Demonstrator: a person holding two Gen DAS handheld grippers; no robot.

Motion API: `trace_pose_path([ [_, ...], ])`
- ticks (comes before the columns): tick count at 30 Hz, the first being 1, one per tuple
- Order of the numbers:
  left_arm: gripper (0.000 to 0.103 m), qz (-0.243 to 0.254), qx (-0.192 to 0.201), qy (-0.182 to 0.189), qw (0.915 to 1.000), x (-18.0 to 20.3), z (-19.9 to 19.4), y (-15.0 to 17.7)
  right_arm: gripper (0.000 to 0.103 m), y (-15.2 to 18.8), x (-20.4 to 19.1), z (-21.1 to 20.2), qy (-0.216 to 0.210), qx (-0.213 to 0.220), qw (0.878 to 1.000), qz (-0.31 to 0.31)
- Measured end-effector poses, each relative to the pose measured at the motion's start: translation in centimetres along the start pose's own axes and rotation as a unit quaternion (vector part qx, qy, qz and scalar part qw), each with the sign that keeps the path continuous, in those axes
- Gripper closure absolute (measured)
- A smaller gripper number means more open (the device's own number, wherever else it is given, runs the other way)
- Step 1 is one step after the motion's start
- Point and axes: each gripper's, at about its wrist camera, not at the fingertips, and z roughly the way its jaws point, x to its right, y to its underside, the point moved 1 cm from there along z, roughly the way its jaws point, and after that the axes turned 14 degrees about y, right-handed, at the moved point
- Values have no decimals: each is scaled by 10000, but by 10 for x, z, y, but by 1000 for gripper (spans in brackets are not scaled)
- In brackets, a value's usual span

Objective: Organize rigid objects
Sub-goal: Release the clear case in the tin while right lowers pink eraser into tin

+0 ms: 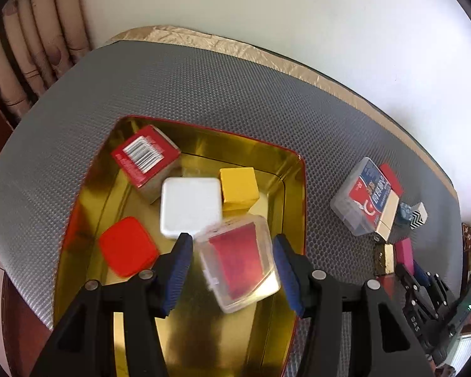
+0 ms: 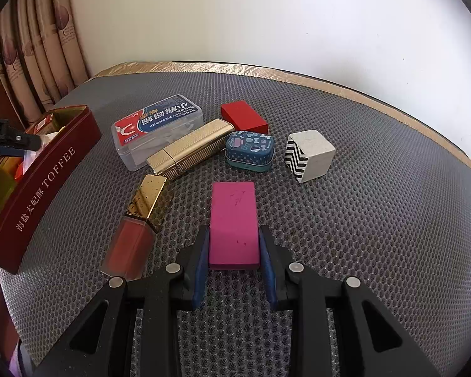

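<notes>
My left gripper (image 1: pixel 232 245) hangs over the gold-lined toffee tin (image 1: pixel 293 207). Its jaws are open, with a clear plastic case holding a red card (image 1: pixel 238 264) lying between them, apart from both pads. In the tin lie a red barcode box (image 1: pixel 144 157), a white square box (image 1: pixel 190 205), a yellow cube (image 1: pixel 238 188) and a red square lid (image 1: pixel 127 246). My right gripper (image 2: pixel 234 235) is shut on a magenta block (image 2: pixel 234 223) that rests on the grey mat (image 2: pixel 361 220).
On the mat lie a clear floss box (image 2: pixel 157 128), a gold lighter (image 2: pixel 191 147), a red block (image 2: pixel 243 119), a blue patterned tin (image 2: pixel 249 149), a zigzag cube (image 2: pixel 309 155) and a gold-capped lip gloss (image 2: pixel 135 229). The tin's red wall (image 2: pixel 44 185) stands at left.
</notes>
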Motion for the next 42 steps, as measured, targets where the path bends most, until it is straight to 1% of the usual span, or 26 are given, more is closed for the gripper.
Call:
trace_pose_path([
  [1,49,-56,76,35,9999,0,-7,4,76,0,0,0,-10,-2,10000,8],
  [3,49,-307,521,-14,9982,-7,-32,18,76,0,3,1,-50,-12,10000,48],
  [4,49,-411,732,-114,9964,-11,-46,28,76,0,4,1,-67,-19,10000,65],
  [5,49,-468,833,-229,9952,-13,-54,37,76,-1,5,1,-66,-29,10000,63],
  [7,49,-585,1025,-579,9913,-22,-72,61,76,-1,6,1,-33,-82,9999,47],
  [10,49,-723,1122,-1013,9859,-35,-90,97,76,-5,11,-2,-156,-238,9993,224],
  [13,49,-746,999,-1268,9841,-49,-97,132,76,-8,15,-13,-233,-210,9988,372],
  [14,49,-751,964,-1325,9836,-52,-97,138,76,-13,15,-23,-290,-138,9987,396],
  [16,49,-800,1035,-1374,9818,-58,-102,152,76,-21,11,-38,-368,-11,9986,371],
  [19,49,-735,1127,-1530,9790,-64,-106,160,76,-39,-13,-69,-725,175,9969,231],
  [21,49,-721,1205,-1544,9780,-66,-108,161,76,-48,-37,-88,-1065,228,9940,95],
  [22,49,-713,1219,-1529,9781,-67,-108,161,76,-52,-46,-92,-1171,228,9929,29],
  [24,49,-724,1257,-1463,9785,-67,-110,163,76,-58,-78,-103,-1521,173,9881,-181],
  [25,49,-731,1300,-1441,9783,-67,-111,164,76,-61,-97,-105,-1707,108,9849,-280],
  [27,49,-713,1300,-1413,9788,-67,-113,165,76,-64,-127,-106,-1933,-24,9800,-466],
  [30,49,-805,1250,-1232,9812,-70,-111,165,76,-64,-174,-99,-2188,-262,9724,-760],
  [33,49,-855,1213,-1113,9826,-74,-110,164,76,-60,-206,-91,-2256,-416,9687,-950],
  [35,49,-878,1211,-1097,9826,-76,-110,163,76,-59,-221,-84,-2218,-491,9680,-1064],
  [40,49,-954,1051,-962,9852,-81,-105,162,76,-61,-242,-68,-1981,-550,9699,-1302],
  [42,49,-985,1003,-913,9858,-83,-103,162,76,-60,-247,-61,-1949,-657,9694,-1342],
])
